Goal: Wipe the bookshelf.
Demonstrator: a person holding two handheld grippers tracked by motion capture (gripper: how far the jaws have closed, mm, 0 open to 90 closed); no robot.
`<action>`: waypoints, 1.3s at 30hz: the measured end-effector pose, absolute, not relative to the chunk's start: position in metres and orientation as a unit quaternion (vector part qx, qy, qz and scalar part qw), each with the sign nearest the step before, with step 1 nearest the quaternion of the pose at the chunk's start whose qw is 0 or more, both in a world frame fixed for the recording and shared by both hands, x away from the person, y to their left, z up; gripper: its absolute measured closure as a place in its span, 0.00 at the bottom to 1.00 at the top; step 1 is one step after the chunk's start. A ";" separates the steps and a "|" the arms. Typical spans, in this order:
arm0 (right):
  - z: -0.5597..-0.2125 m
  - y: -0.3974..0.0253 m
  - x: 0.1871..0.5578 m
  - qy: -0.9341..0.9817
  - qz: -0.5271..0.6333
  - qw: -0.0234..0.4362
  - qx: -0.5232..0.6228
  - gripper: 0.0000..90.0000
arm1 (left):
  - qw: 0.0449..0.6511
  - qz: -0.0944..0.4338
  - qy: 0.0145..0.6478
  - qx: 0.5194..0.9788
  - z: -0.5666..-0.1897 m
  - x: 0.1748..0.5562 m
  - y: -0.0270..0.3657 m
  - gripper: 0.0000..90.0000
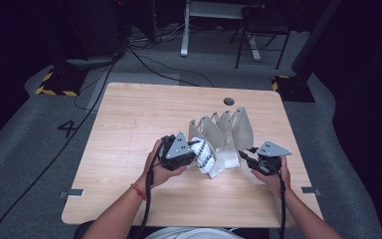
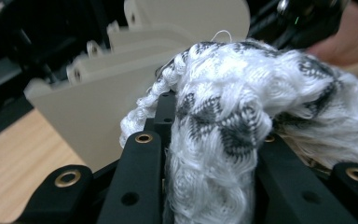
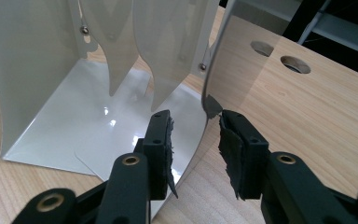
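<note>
I hold a gripper in each hand over the wooden table (image 1: 129, 129). My left gripper (image 1: 191, 153) sits just at 9 o'clock of the metal rack (image 1: 224, 137), and its two black jaws are pressed onto a white cloth with a grey pattern (image 2: 242, 121). In the left gripper view the cloth bulges up thick between the jaws and spills over toward 3 o'clock, with the rack's pale dividers standing close behind it at 11 o'clock. In the high view the cloth (image 1: 204, 155) hangs at the rack's near left corner, touching its front edge.

My right gripper (image 1: 246, 159) is at 3 o'clock of the rack, right beside its outer wall. In the right gripper view its jaws are spread, one on each side of the lower edge of the rack's end plate (image 3: 228, 56), with a gap left on both sides; I cannot tell if either pad touches the metal. The rack's shiny floor (image 3: 98, 121) lies at 10 o'clock of the jaws. A round hole (image 1: 229, 101) in the table lies at 12 o'clock of the rack.
</note>
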State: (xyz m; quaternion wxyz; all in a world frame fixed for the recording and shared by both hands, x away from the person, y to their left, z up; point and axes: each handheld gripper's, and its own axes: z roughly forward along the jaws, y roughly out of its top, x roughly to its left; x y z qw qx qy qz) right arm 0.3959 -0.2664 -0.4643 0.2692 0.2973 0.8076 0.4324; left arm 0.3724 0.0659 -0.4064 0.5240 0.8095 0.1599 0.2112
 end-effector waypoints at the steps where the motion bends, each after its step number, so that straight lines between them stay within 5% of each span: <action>1: -0.464 -0.266 0.396 0.808 0.433 0.269 0.297 0.71 | 0.532 0.210 0.158 0.805 -0.404 0.371 0.065 0.83; 10: -0.465 -0.266 0.396 0.814 0.432 0.258 0.290 0.70 | 0.512 0.174 0.120 0.832 -0.423 0.366 0.047 0.83; 15: -0.465 -0.265 0.395 0.815 0.433 0.257 0.286 0.69 | 0.439 0.152 0.123 0.877 -0.458 0.370 0.031 0.83; 25: -0.464 -0.267 0.394 0.815 0.436 0.256 0.283 0.70 | 0.400 0.180 0.178 0.881 -0.469 0.396 0.049 0.82; 39: -0.465 -0.265 0.395 0.815 0.435 0.257 0.284 0.68 | 0.516 0.248 0.213 0.792 -0.414 0.394 0.074 0.83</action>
